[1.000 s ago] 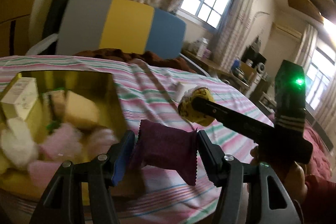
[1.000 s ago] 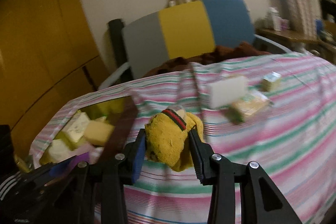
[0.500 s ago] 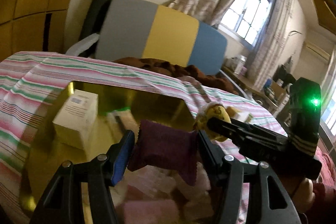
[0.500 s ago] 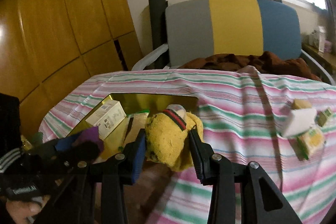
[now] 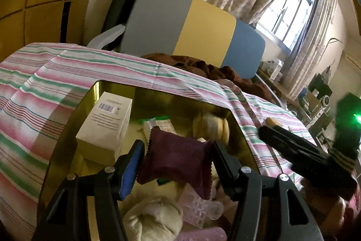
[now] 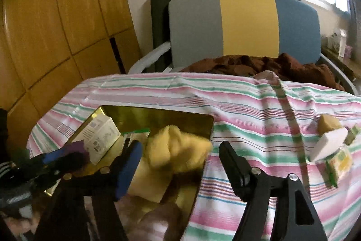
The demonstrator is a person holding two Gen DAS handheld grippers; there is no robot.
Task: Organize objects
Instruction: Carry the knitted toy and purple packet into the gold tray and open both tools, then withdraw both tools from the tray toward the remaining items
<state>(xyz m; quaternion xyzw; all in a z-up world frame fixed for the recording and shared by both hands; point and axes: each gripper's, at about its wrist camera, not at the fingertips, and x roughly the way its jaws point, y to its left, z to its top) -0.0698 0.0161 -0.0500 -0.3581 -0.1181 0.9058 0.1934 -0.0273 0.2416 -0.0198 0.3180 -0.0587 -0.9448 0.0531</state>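
A yellow plush toy point(image 6: 178, 148), soft and blurred, sits at the centre of the right wrist view, over the right-hand rim of a gold tray point(image 6: 158, 115) and between the fingers of the right gripper point(image 6: 180, 164). Those jaws are opening and stand wide; neither pad presses on the toy, with a clear gap on the right side.

In the left wrist view a dark purple packet point(image 5: 178, 159) with crimped, zigzag edges sits at lower centre, clamped on both sides by the left gripper point(image 5: 177, 162), which is part-way closed around it. The packet hangs above the tray's contents: a white carton point(image 5: 106, 123) with a barcode at the left, a green-trimmed wrapper point(image 5: 158, 124) behind, cream plush point(image 5: 153, 218) and a clear ridged plastic item point(image 5: 198, 207) at the bottom.

The tray rests on a pink, green and white striped cloth point(image 6: 259, 105). At the right edge of the right wrist view lie a white block point(image 6: 331, 143) and a small yellow-green pack point(image 6: 340, 164).
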